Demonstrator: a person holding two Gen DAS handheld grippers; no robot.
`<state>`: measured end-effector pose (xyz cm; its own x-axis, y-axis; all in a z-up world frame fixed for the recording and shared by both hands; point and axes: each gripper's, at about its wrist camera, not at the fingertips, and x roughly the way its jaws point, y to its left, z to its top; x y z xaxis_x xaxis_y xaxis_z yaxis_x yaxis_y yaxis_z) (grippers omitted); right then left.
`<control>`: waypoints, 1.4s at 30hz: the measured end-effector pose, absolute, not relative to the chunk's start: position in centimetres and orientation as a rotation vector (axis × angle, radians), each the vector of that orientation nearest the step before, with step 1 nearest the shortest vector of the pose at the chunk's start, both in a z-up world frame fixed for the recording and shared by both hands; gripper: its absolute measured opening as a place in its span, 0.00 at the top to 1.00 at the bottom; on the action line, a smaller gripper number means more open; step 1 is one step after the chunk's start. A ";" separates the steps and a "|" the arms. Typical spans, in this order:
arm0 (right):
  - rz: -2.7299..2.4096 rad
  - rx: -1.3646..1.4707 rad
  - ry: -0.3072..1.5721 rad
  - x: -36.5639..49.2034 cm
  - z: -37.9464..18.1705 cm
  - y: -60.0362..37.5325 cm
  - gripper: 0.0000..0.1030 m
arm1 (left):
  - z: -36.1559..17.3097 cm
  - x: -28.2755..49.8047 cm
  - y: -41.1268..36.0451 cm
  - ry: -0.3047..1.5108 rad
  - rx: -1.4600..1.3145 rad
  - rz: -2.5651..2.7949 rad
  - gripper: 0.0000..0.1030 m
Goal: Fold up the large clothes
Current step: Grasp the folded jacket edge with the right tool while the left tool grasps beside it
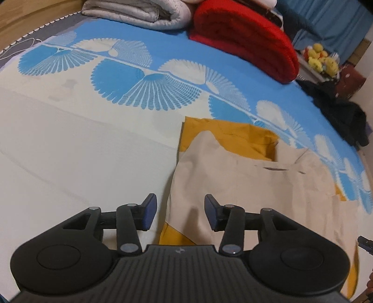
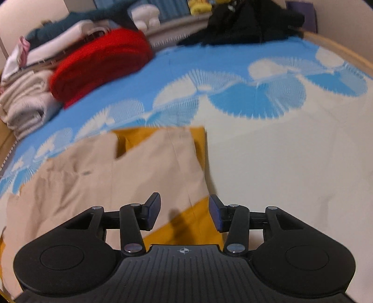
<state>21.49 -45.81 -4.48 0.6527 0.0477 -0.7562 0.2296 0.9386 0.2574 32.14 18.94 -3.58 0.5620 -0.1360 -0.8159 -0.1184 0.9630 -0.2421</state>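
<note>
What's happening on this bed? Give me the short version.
A person is folding a beige and mustard garment spread on the blue and white bedsheet. The left gripper and right gripper each hover open over a near corner, holding nothing. A red blanket lies behind.

Left tool [image 1: 180, 212] and right tool [image 2: 185, 213] angled downward, jaws parted, empty.

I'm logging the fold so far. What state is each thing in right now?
Left gripper: open, nothing between its jaws.
Right gripper: open, nothing held.
Beige and mustard garment: lying partly folded on the bed.
Red blanket: rolled up.
Grey quilt: folded.
Dark clothes: heaped, unfolded.
</note>
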 end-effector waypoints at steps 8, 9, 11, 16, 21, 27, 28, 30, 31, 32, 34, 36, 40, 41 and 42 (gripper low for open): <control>-0.133 0.323 0.939 22.7 -6.5 -45.5 0.45 | -4.5 33.1 17.9 1.014 -0.246 -0.004 0.51; -0.133 0.326 0.942 22.7 -6.6 -45.6 0.45 | -4.6 33.2 17.9 1.018 -0.245 -0.002 0.51; -0.133 0.330 0.947 22.7 -6.7 -45.7 0.45 | -4.8 33.4 17.9 1.024 -0.241 0.003 0.50; -0.109 0.309 0.945 22.7 -6.5 -45.5 0.62 | -5.2 33.8 17.6 1.039 -0.233 0.011 0.50; -0.100 0.272 0.921 22.3 -5.9 -45.2 0.88 | -5.6 34.0 17.4 1.049 -0.227 0.018 0.50; -0.073 0.240 0.825 21.2 -3.9 -45.0 0.97 | -5.6 34.0 17.3 1.049 -0.220 0.018 0.50; -0.070 0.242 0.802 21.0 -3.4 -44.9 0.97 | -5.5 34.0 17.2 1.045 -0.217 0.017 0.51; -0.062 0.234 0.758 20.5 -2.3 -44.7 0.98 | -5.5 33.9 17.0 1.040 -0.204 0.010 0.58; -0.059 0.230 0.741 20.3 -1.9 -44.6 0.98 | -5.4 33.9 17.0 1.037 -0.195 0.009 0.75; -0.057 0.226 0.728 20.1 -1.6 -44.6 0.98 | -5.3 33.8 16.9 1.035 -0.182 0.008 0.91; -0.056 0.219 0.711 19.9 -1.2 -44.6 0.98 | -4.8 33.6 16.5 1.012 -0.145 0.006 0.98; -0.054 0.204 0.701 19.8 -1.0 -44.4 0.98 | -3.4 33.1 15.9 0.954 -0.096 -0.009 0.99; -0.060 0.185 0.640 19.2 0.4 -44.2 0.98 | 0.5 31.5 15.6 0.764 -0.050 -0.035 1.00; -0.066 0.193 0.612 19.0 1.0 -44.4 0.98 | 1.3 31.3 15.7 0.721 -0.050 -0.032 1.00; -0.075 0.202 0.580 18.8 1.6 -44.5 0.98 | 1.8 31.2 16.0 0.686 -0.061 -0.031 1.00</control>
